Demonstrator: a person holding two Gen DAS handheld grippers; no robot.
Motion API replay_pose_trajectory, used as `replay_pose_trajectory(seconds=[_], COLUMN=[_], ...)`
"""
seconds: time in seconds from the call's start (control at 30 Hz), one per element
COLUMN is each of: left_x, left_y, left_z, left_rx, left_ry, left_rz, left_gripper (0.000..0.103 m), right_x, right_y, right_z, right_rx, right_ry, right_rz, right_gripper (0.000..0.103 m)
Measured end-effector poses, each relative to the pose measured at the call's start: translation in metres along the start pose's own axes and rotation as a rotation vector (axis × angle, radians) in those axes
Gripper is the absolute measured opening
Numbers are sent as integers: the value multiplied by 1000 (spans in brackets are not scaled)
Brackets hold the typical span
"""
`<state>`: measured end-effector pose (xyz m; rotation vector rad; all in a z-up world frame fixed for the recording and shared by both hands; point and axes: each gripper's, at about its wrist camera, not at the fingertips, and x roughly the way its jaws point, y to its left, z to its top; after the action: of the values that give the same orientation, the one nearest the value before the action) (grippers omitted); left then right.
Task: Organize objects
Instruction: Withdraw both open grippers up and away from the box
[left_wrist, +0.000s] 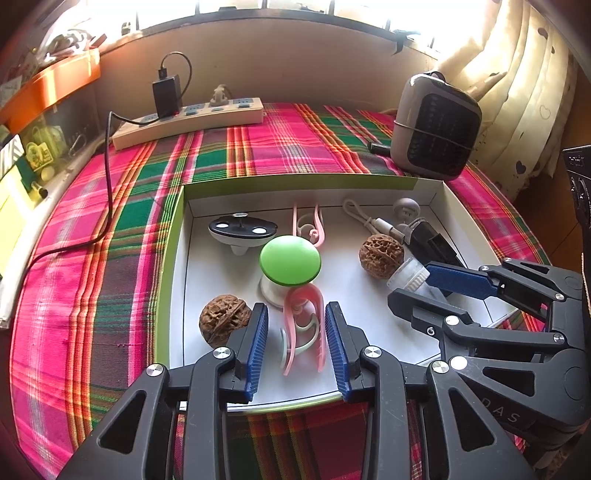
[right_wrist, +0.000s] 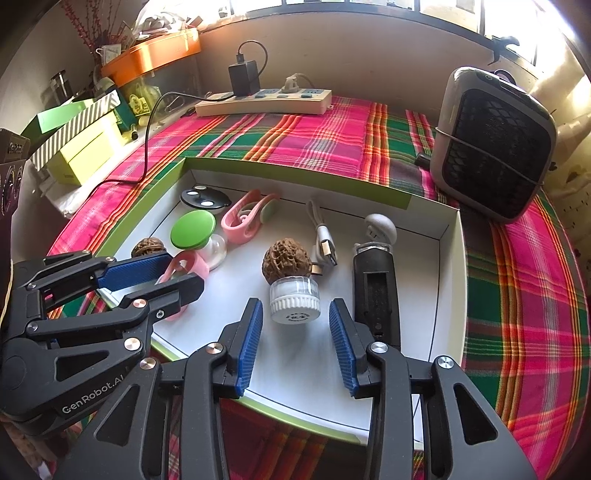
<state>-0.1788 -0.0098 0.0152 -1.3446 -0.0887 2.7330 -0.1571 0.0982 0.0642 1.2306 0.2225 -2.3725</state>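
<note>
Left gripper (left_wrist: 295, 343) jaws released, straddling the pink plastic loop clip (left_wrist: 303, 328) near the front edge of the white cardboard tray (left_wrist: 436, 195), pads clear. Right gripper (right_wrist: 295, 339) jaws also released, just short of the small clear jar with ribbed white cap (right_wrist: 294, 298) (light, probably slick; take it across the cap). Wrinkled brown walnut (right_wrist: 280, 258) touches it behind.

two walnuts (left_wrist: 224, 320), two pink clips (left_wrist: 303, 332), one jar (right_wrist: 294, 298)
</note>
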Motion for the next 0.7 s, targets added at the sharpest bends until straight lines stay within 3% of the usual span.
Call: replay_pose_trajectory(seconds=[0.17, 0.7], left_x=[-7, -38], left_y=[-2, -6], left_z=[-1, -10], left_rx=[-4, -14], left_ry=[-14, -79], left_rz=[-1, 58], left_gripper=[36, 37], right_x=[-5, -30], right_y=[-1, 5], right_z=[-2, -11], right_rx=[14, 51], right_ry=[-12, -73], right_rz=[-6, -39], right_gripper=[39, 40])
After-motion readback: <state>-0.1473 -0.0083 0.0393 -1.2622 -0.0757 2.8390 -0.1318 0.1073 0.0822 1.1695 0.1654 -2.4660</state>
